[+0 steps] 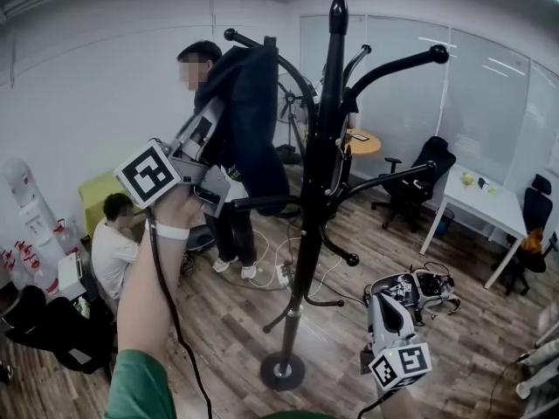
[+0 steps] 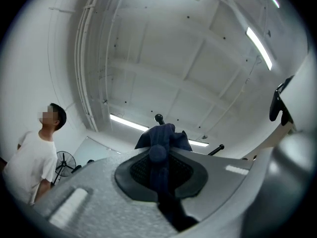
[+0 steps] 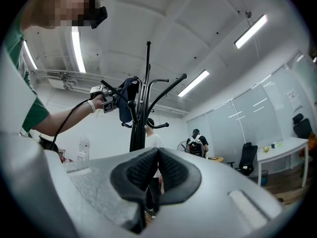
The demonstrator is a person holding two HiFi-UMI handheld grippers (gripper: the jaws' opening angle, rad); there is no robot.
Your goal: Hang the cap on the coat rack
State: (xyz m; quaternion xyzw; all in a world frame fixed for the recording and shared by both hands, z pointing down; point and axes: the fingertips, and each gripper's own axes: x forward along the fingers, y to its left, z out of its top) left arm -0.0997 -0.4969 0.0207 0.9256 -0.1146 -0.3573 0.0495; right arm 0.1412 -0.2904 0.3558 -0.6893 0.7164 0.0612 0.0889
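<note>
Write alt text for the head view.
The left gripper holds a dark blue cap against an upper hook of a black coat rack. The right gripper hangs low, right of the rack's base. Behind: a standing person and a crouching person.

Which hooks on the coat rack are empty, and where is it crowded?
On the coat rack, the right side is bare: the long top arm, the middle arm below it and the low hook. The upper left is crowded: the dark blue cap hangs there, with the left gripper shut on it.
</note>
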